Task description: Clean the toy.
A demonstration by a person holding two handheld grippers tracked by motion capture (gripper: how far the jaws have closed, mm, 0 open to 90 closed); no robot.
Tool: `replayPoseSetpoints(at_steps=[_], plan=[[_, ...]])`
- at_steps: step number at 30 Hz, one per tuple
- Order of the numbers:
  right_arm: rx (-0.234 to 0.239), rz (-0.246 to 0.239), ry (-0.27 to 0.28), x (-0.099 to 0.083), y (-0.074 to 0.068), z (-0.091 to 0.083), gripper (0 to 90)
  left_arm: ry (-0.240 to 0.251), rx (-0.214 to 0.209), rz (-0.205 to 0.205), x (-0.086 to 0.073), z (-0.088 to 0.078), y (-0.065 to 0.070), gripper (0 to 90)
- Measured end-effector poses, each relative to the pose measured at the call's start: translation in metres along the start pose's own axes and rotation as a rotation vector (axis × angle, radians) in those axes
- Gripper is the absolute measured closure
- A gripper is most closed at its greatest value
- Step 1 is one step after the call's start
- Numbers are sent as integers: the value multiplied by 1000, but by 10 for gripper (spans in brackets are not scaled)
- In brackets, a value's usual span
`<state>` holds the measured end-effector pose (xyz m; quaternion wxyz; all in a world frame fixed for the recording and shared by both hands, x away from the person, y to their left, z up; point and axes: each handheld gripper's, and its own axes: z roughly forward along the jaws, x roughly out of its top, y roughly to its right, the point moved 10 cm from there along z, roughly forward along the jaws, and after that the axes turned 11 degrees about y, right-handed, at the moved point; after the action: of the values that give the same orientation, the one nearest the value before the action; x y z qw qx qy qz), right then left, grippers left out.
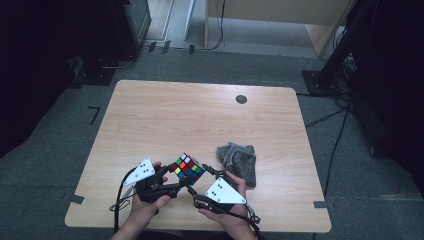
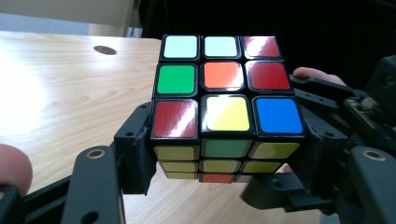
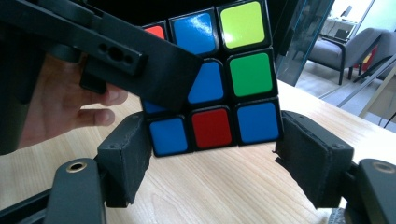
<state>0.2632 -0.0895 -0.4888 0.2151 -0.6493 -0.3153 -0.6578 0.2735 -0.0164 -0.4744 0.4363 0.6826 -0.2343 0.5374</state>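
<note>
Your left gripper (image 1: pixel 181 186) clamps the puzzle cube (image 1: pixel 189 168) by its lower layers, steadying it just left of the grey cloth (image 1: pixel 240 161), while your right gripper (image 1: pixel 212 172) brackets it, jaws parted, apparently regripping for a twist.

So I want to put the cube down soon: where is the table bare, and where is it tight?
Bare: the whole far half of the table, up to the dark round spot, and the left edge. Crowded: the near middle, with both hands, the cube and the grey cloth.
</note>
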Motion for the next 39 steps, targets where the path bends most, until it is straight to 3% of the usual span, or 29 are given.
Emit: replayPoseSetpoints(at_steps=[7,12,16,19,21,23,27,29,34,36,37,38,39], plan=[[-9,-21,-2,-1,-1,1,296,-20,-32,-22,-2,2,3,339],[-50,-60,-32,-1,-3,0,336,-35,-41,-59,-5,4,1,336],[-59,-64,-52,-2,-2,-1,345,-35,-58,-39,-4,4,1,315],[-62,-47,-63,-5,1,-1,345,1,-67,-62,5,-1,-2,298],[-75,-37,-82,-7,4,-1,346,65,-67,-61,18,-10,-7,296],[-80,1,-89,-9,9,-2,345,80,-68,-57,22,-13,-9,292],[-92,49,-103,-11,18,-5,345,129,-51,-8,29,-21,-24,308],[-93,62,-105,-11,21,-6,345,132,-52,13,29,-22,-26,339],[-100,156,-104,-5,35,-16,345,143,-32,93,25,-22,-35,381],[-94,168,-101,-3,37,-17,345,104,-52,133,18,-21,-32,365],[-91,198,-99,3,40,-21,345,69,-88,210,13,-20,-24,336],[-82,227,-95,7,40,-22,344,51,-100,236,10,-19,-20,324],[-71,270,-95,10,40,-24,344,51,-100,236,10,-19,-20,283]])
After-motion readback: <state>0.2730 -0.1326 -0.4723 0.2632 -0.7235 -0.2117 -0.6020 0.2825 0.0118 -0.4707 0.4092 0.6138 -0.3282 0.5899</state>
